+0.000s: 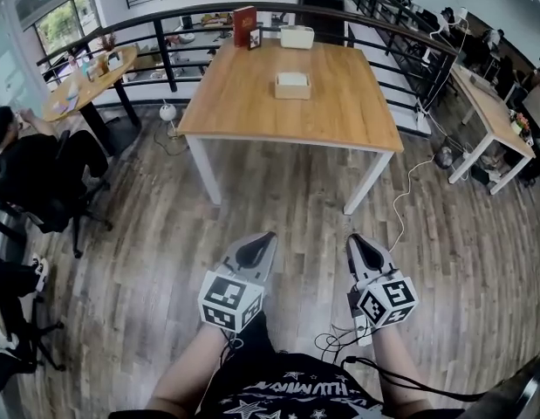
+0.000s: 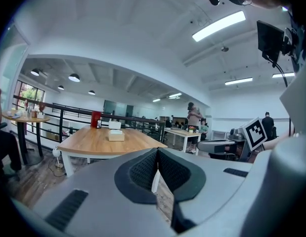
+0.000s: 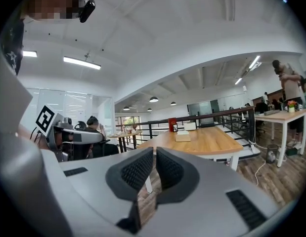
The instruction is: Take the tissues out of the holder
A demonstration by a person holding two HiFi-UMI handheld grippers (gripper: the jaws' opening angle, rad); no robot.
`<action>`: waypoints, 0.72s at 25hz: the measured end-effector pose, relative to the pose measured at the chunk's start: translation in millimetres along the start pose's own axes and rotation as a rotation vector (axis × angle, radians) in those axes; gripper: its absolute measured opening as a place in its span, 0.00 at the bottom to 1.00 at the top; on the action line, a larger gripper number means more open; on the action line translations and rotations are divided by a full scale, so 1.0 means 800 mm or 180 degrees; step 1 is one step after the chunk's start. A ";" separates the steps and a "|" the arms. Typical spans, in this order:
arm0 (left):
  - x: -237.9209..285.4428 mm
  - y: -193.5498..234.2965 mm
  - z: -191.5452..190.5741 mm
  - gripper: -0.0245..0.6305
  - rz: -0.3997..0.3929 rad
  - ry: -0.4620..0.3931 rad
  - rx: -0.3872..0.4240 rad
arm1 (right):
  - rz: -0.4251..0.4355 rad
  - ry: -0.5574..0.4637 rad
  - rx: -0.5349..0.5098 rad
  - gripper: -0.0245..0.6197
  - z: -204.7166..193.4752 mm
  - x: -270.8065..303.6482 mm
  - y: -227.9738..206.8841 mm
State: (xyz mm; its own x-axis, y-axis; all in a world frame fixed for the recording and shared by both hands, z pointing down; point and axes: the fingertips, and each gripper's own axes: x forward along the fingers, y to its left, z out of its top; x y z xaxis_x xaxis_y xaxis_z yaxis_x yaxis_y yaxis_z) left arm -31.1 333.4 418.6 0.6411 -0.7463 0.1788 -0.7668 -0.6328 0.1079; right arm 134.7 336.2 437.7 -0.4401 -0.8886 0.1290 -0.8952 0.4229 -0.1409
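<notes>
A wooden tissue holder (image 1: 292, 85) with white tissues showing on top stands near the middle of the wooden table (image 1: 252, 103), well ahead of me. The left gripper view shows the tissue holder (image 2: 116, 136) small and far off, and so does the right gripper view (image 3: 183, 137). My left gripper (image 1: 268, 236) and right gripper (image 1: 356, 239) are held low over the plank floor, in front of the table's near edge and apart from it. Both point toward the table. The left gripper (image 2: 156, 149) is shut with nothing in it, and the right gripper (image 3: 154, 148) is shut and empty too.
At the table's far edge stand a white box (image 1: 297, 36) and a red upright item (image 1: 244, 25). A black railing (image 1: 165, 24) runs behind. A person in a black chair (image 1: 34, 168) and a round table (image 1: 82, 81) are at left. A white desk (image 1: 492, 103) and a floor cable (image 1: 409, 190) are at right.
</notes>
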 end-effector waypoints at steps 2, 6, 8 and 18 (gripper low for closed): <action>0.025 0.023 0.008 0.06 -0.0027 0.0017 -0.0017 | -0.0019 0.0003 0.0002 0.08 0.007 0.028 -0.011; 0.074 0.068 0.025 0.06 -0.0083 0.0046 0.0003 | -0.0118 0.0001 0.0056 0.08 0.022 0.085 -0.040; 0.093 0.089 0.032 0.06 -0.0129 0.0072 -0.0009 | -0.0163 0.0001 0.0097 0.08 0.030 0.112 -0.050; 0.165 0.219 0.076 0.06 -0.0257 0.0067 -0.0082 | -0.0453 -0.0074 0.0057 0.08 0.078 0.243 -0.075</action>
State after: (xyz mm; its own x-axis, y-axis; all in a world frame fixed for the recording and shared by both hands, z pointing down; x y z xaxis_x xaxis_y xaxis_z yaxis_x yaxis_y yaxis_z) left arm -78.7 111.4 401.9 0.7003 -0.6883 0.1891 -0.7133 -0.6851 0.1480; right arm 107.0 127.0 410.2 -0.3069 -0.9433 0.1263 -0.9469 0.2893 -0.1405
